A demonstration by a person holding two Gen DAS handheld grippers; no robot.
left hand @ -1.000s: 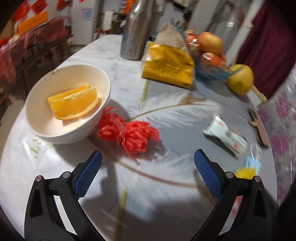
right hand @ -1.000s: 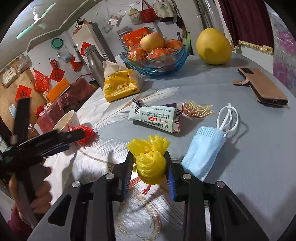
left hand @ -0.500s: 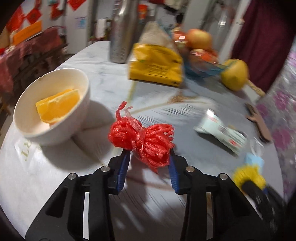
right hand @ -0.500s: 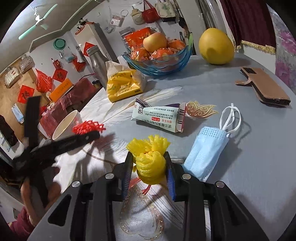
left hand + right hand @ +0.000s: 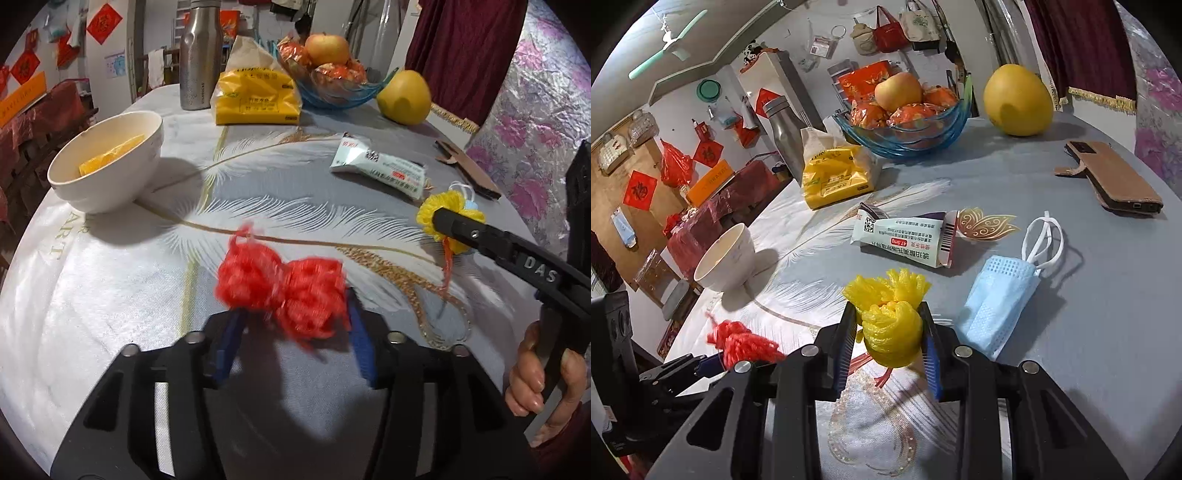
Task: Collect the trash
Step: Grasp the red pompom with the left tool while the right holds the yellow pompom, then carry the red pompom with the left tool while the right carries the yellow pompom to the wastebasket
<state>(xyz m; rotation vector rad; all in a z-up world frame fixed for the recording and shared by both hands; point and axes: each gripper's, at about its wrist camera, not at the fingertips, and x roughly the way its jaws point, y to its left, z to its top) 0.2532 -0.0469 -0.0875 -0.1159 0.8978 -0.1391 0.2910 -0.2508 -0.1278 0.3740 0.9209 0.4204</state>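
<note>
Since the earlier frame the left gripper (image 5: 291, 332) has moved in on the red mesh net (image 5: 282, 291) and closed, then its jaws reopened part-way; net between the blue pads, grip unclear, blurred. Right gripper (image 5: 890, 343) clamped narrow on yellow mesh net (image 5: 890, 325). Beyond the jaws, uncollected: medicine packet (image 5: 905, 242), barcode and "47.5mg", blue face mask (image 5: 1001, 299). No bin visible. Gripper arm reads "DAS".

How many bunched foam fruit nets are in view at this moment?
2. The red foam fruit net sits between the left tongs, whose jaws have just been opening. The yellow foam fruit net is clamped in the right tongs. Others may be hidden.
</note>
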